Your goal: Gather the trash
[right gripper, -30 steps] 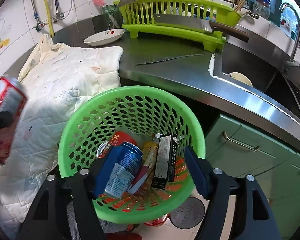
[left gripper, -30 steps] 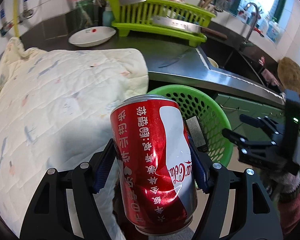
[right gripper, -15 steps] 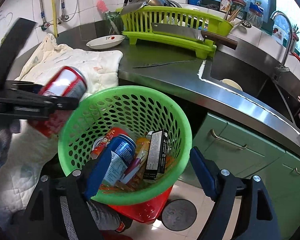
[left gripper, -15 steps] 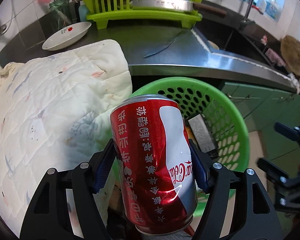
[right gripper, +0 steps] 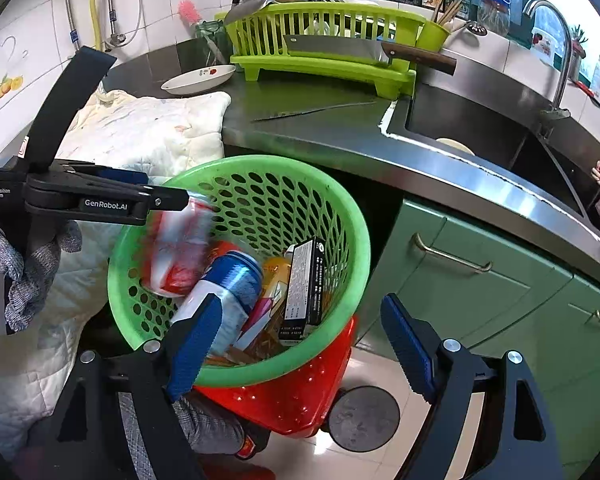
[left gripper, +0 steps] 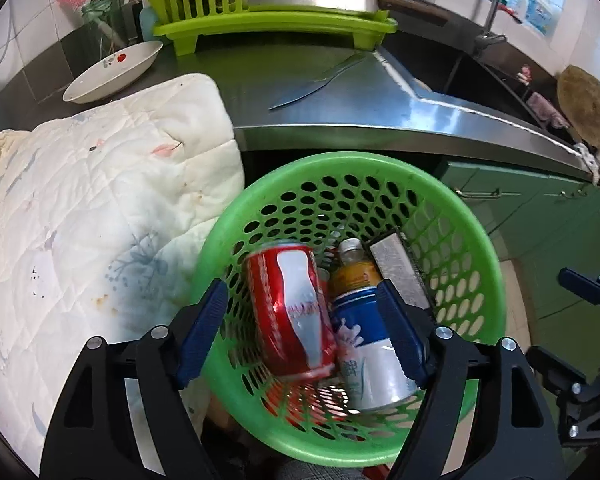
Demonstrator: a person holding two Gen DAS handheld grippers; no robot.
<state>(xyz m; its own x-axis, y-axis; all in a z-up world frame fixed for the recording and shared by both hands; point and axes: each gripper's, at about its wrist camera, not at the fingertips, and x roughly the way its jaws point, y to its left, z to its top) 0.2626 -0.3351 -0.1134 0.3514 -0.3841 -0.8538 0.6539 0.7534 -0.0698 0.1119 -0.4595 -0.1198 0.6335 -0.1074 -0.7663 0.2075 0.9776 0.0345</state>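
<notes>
Left wrist view: the left gripper (left gripper: 300, 334) is spread wide over the green basket (left gripper: 484, 264), and its jaws have just been opening. The red can (left gripper: 290, 308) is not pinched. It looks blurry between the blue pads, free of both, inside the basket. Next to it are a blue can (left gripper: 370, 364), a small bottle (left gripper: 354, 266) and a dark box (left gripper: 396, 270). A white quilt (left gripper: 88, 200) lies to the left of the basket. The steel counter (left gripper: 380, 108) is behind, with a knife (left gripper: 316, 84), a white bowl (left gripper: 112, 72) and a green dish rack (left gripper: 276, 12).

Right wrist view: the right gripper (right gripper: 300, 346) is spread too, with nothing pinched. Its jaws have been opening a little. Its left pad is in front of the basket rim. The left gripper comes in from the left, held by a gloved hand (right gripper: 16, 264). The red can is a blur just past its tips, in the basket. The green basket sits in a red basket (right gripper: 296, 400). Green cupboards (right gripper: 480, 292) are on the right
</notes>
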